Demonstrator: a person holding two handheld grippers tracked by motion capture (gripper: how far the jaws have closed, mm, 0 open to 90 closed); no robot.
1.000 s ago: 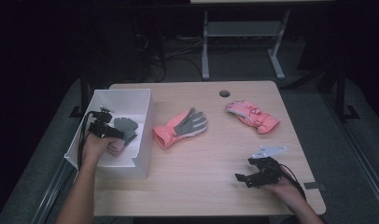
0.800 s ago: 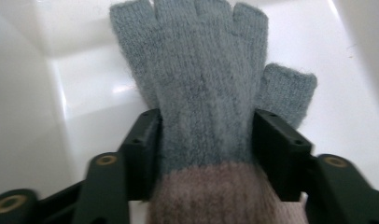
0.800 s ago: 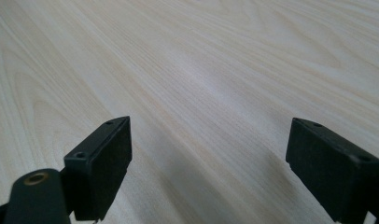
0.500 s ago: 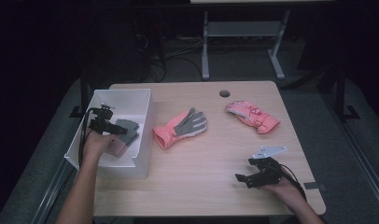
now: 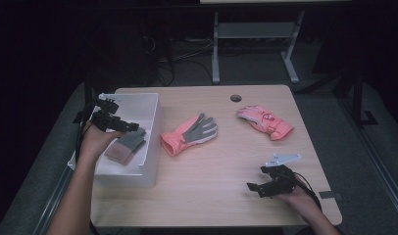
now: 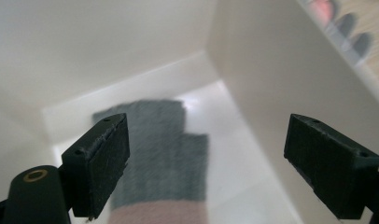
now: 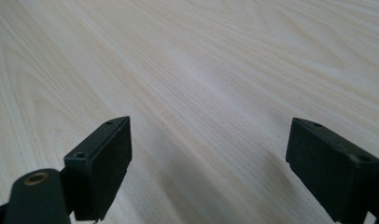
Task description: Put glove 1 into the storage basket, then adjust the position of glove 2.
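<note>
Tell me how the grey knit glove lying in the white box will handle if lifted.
The grey knit glove with a pink cuff lies flat, so it probably droops floppily. It looks thin, likely light. Its fuzzy knit should grip the open left gripper pads rather than slip.

Knit-looking grey glove (image 6: 164, 154) (blurred), glossy white bin (image 6: 271, 70)

The high view is dim: only the worktop (image 5: 226, 161) is lit, from above, and the room behind sinks into near-black. In the left gripper view the white bin (image 6: 271, 84) glows bright and washed out, and the grey glove (image 6: 164, 154) inside is soft and blurred. The right gripper view is evenly lit, with faint soft shadows on sharp wood grain.
</note>
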